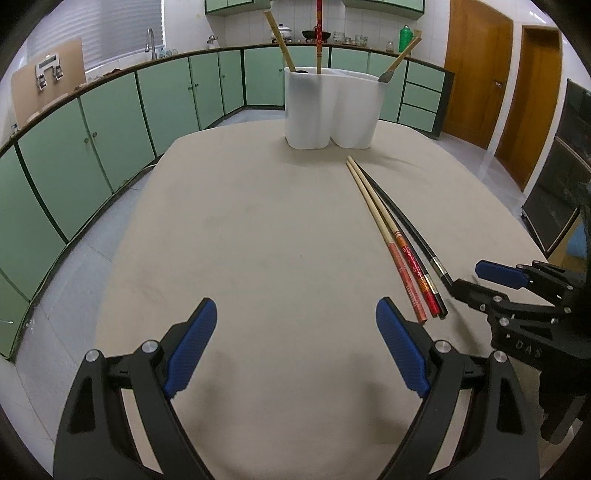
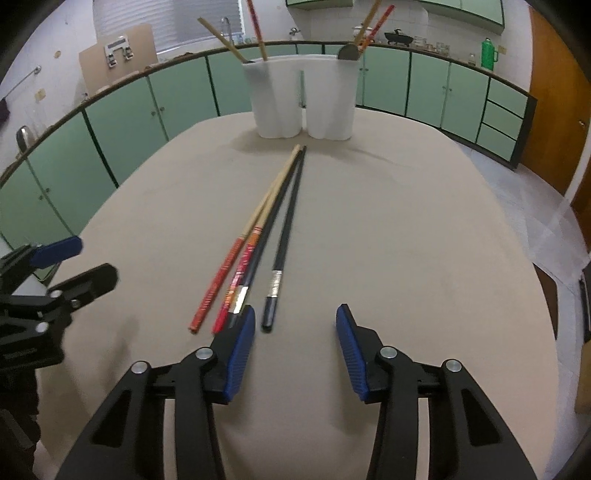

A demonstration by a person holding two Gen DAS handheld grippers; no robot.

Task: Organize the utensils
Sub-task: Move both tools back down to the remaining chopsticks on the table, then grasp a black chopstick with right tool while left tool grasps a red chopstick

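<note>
A home kitchen: pale green cabinets (image 1: pixel 110 122) run along the walls under a dark countertop (image 1: pixel 236 47), with a sink tap (image 1: pixel 149 38) by a blinded window, pots (image 1: pixel 282 31) and a green flask (image 1: pixel 405 37) on the counter, white wall tiles, and probably wooden doors (image 1: pixel 476 70) at right

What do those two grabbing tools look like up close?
Both match: the left gripper and right gripper each have two black plastic linkage arms joined by round silver pins, ending in flat blue ribbed pads. One body carries embossed lettering. No cables or sleeves show.
</note>
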